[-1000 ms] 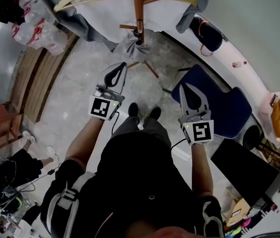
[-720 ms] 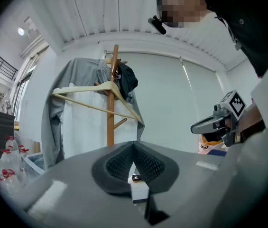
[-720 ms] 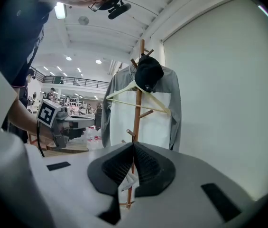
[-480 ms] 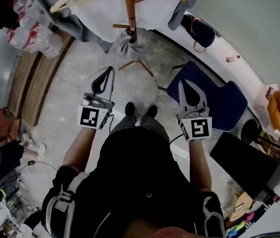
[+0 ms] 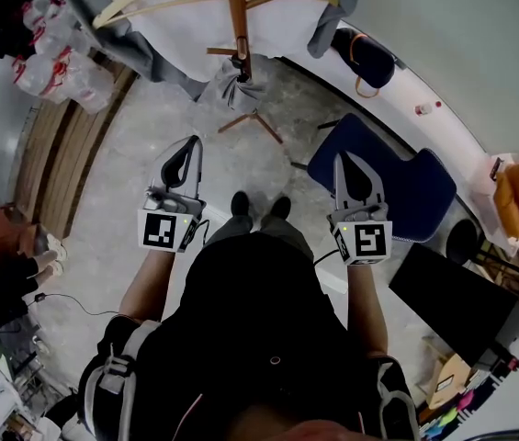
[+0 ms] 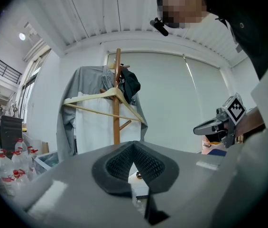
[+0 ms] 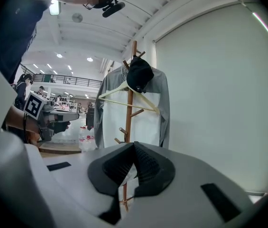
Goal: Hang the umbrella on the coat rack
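The wooden coat rack [image 5: 234, 16] stands ahead of me, with a grey shirt on a wooden hanger [image 6: 100, 101] and a dark cap [image 7: 139, 75] on it. A folded grey umbrella [image 5: 231, 85] hangs from a low peg on the pole. My left gripper [image 5: 193, 141] is shut and empty, well short of the rack, over the floor. My right gripper [image 5: 344, 157] is also shut and empty, level with it. In the left gripper view the jaws [image 6: 134, 144] meet below the rack. In the right gripper view my right gripper [image 7: 134, 144] hides most of the umbrella.
A blue chair [image 5: 397, 186] stands right of my right gripper. Packs of water bottles [image 5: 57, 53] and a wooden platform [image 5: 66, 145] lie to the left. A dark bag [image 5: 365, 53] sits by the curved wall. A seated person's legs [image 5: 11, 274] show at far left.
My left gripper has drawn back from the umbrella and rack and slid to the left. The right gripper has shifted only slightly. The umbrella stays hanging on the rack.
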`<state>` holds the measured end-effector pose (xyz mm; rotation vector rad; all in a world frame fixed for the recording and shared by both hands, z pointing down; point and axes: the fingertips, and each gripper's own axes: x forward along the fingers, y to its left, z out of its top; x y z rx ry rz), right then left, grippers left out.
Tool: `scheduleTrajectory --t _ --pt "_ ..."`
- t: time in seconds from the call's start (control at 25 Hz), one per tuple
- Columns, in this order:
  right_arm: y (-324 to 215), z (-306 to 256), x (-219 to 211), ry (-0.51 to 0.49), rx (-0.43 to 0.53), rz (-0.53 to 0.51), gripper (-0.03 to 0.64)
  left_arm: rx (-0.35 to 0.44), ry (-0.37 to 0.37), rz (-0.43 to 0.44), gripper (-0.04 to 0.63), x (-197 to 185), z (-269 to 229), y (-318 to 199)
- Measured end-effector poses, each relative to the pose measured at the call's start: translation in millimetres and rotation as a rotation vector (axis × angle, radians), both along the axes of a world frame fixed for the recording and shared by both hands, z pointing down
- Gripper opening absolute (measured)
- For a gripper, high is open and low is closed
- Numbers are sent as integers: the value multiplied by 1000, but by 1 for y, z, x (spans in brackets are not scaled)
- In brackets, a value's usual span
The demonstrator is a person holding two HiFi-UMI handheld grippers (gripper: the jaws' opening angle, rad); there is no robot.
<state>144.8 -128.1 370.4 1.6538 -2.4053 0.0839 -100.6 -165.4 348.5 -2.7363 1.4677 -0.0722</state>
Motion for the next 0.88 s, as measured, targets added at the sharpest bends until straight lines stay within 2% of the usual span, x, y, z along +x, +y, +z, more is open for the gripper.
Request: scheduleTrajectory --t 0.32,0.72,0.88 --pt "2 -1 -1 17 0 20 2 0 -22 -12 -2 -4 -1 2" --pt "-1 -4 1 58 15 36 2 9 -7 -15 -2 -3 -8 -1" --pt "1 1 3 68 -12 42 2 9 -7 -8 -2 1 -8 -1"
